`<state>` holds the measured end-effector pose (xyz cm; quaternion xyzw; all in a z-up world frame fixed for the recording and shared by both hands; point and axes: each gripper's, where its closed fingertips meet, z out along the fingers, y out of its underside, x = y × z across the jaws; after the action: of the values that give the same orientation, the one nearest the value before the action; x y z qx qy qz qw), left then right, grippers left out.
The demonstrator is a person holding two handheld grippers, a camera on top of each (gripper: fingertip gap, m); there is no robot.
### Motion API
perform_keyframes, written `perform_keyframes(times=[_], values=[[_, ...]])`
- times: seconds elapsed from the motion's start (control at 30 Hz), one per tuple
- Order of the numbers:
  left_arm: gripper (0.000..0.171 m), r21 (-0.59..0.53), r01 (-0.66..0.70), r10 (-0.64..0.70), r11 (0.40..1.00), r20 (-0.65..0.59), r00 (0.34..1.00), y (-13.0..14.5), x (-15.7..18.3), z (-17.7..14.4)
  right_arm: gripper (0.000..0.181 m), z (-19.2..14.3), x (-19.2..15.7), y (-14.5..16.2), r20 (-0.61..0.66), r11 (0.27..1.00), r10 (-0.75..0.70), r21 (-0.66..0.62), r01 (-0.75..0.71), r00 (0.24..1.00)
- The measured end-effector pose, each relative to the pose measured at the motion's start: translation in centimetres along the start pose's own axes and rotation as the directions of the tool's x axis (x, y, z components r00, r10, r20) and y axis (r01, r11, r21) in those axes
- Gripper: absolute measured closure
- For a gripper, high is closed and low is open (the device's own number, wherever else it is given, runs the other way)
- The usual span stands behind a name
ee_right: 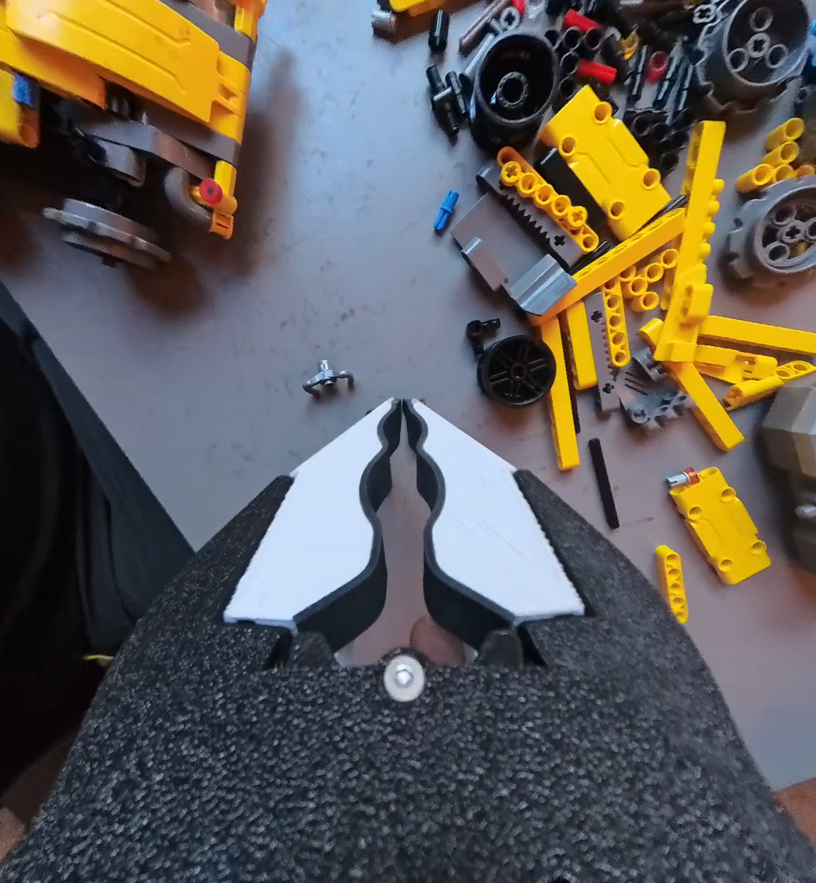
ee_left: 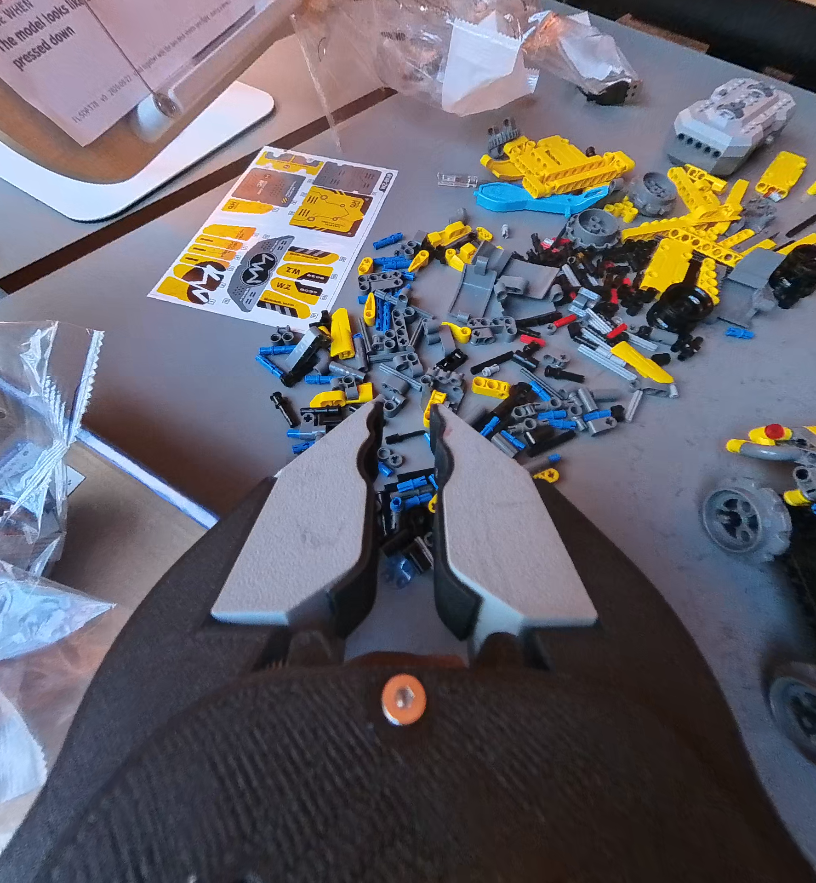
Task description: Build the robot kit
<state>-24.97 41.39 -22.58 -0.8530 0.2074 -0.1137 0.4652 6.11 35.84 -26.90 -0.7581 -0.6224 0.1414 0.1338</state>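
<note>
Part-built yellow vehicle on the bench, most parts loose.

The left tongs (ee_left: 403,413) hang slightly parted and empty above the heap of small pins and connectors (ee_left: 444,363). The right tongs (ee_right: 402,403) are closed tip to tip, nothing visible between them (a small grey clip (ee_right: 328,378) lies just beside). The yellow vehicle (ee_right: 109,95) stands partly assembled; sticker sheet (ee_left: 272,234) looks unused, sealed bags (ee_left: 19,430) remain.
</note>
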Motion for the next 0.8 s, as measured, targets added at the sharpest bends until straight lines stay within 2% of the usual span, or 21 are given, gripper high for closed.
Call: perform_keyframes(times=[0.13,0.3,0.43,0.67,0.8], values=[[0.156,0.003,0.004,-0.004,1.000,-0.001,1.000,-0.1,-0.1,-0.1,0.179,-1.2,0.9,0.7,-0.003,0.996,0.079,0.036,-0.079,0.997],[0.156,0.000,-0.001,0.001,1.000,-0.001,1.000,0.0,0.0,0.0,0.172,-1.4,1.6,4.8,-0.027,0.987,0.156,-0.031,-0.157,0.987],[0.156,-0.005,0.000,0.000,1.000,0.003,1.000,0.1,-0.1,0.1,0.172,-2.0,2.0,6.9,-0.057,0.980,0.192,-0.044,-0.195,0.980],[0.156,-0.015,-0.002,0.002,1.000,0.009,1.000,0.3,-0.1,0.3,0.171,-1.5,1.9,8.6,-0.037,0.973,0.217,-0.069,-0.219,0.975],[0.156,-0.020,-0.002,0.003,1.000,0.009,1.000,0.5,-0.1,0.4,0.178,-0.7,1.6,8.4,-0.013,0.975,0.210,-0.065,-0.211,0.978]])
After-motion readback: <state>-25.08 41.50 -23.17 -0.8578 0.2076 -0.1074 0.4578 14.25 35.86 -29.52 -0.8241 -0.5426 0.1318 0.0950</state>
